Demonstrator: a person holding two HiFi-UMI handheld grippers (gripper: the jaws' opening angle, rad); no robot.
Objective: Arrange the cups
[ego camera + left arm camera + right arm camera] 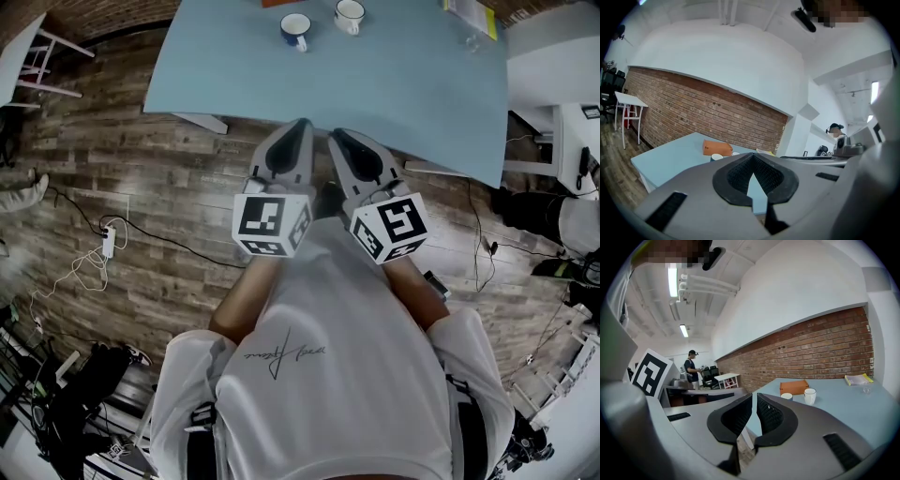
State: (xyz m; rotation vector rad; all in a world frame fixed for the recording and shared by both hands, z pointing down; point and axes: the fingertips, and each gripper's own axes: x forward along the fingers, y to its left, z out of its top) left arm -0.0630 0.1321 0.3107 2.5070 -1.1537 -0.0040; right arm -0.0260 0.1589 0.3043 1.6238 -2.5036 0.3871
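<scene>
A light-blue table is seen across the top of the head view, set on a wood-plank floor over which cables and a white power strip are strewn; a small white table is placed off to the left, and a brick wall is seen behind the blue table. The two cups are found near the far edge, well apart from both grippers: a blue cup and, just beside it on its right, a white cup. An orange box is laid close behind them, and a yellow-edged booklet with a clear glass near it is kept towards the far right corner. Only bare table top is spread between the grippers and the cups. Both cups are stood upright, long axes vertical and mouths up; the blue cup's handle is turned towards the near edge, while the white cup's handle cannot be placed with certainty. The left gripper and right gripper are held side by side before the near edge, each pointed at the table, each with its jaws brought together on nothing. A line of script is printed on the white shirt, too small to be read.
</scene>
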